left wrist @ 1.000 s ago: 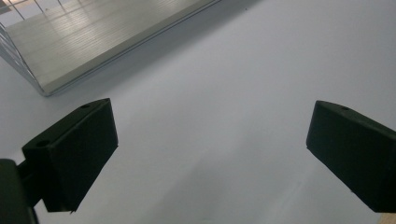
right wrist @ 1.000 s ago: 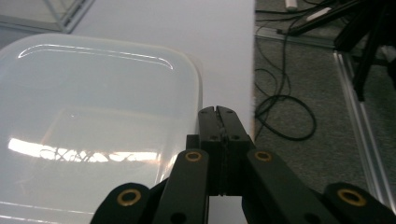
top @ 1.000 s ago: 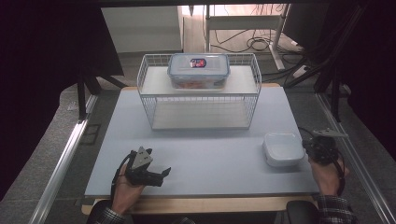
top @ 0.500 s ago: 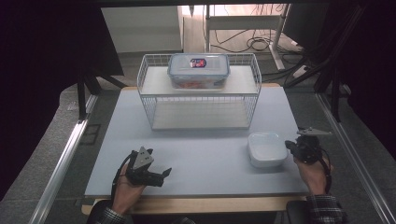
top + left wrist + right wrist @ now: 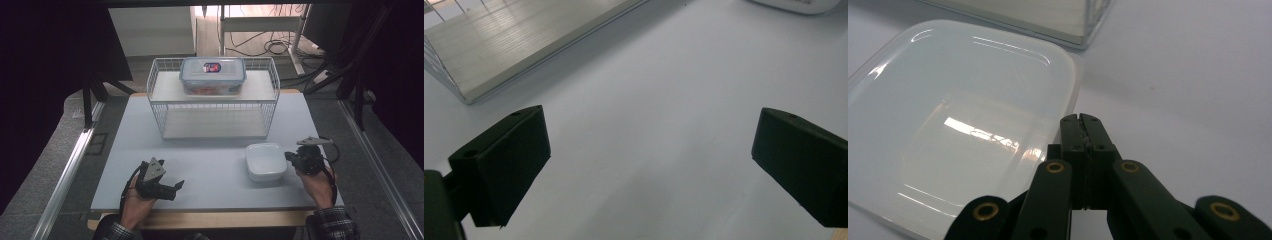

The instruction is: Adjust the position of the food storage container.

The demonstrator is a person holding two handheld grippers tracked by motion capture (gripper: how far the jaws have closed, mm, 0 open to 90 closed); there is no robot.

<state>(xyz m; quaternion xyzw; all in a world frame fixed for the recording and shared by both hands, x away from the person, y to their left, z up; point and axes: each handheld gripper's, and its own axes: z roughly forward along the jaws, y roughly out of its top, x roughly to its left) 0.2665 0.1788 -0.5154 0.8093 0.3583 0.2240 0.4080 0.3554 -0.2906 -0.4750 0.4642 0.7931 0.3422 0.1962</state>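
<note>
Right gripper (image 5: 291, 158) is sitting at the right edge of the white plastic container (image 5: 265, 161), jaws pressed fully together, tips touching or just at the container's rim; in the right gripper view (image 5: 1083, 131) they are meeting beside the rim, and whether they are pinching it is not clear. Container is resting open side up on the table (image 5: 210, 165), right of centre, in front of the wire rack (image 5: 213, 107). A lidded box (image 5: 212, 75) is standing on the rack's top shelf. Left gripper (image 5: 177, 186) is resting near the front left edge, jaws spread wide over bare table, holding nothing.
</note>
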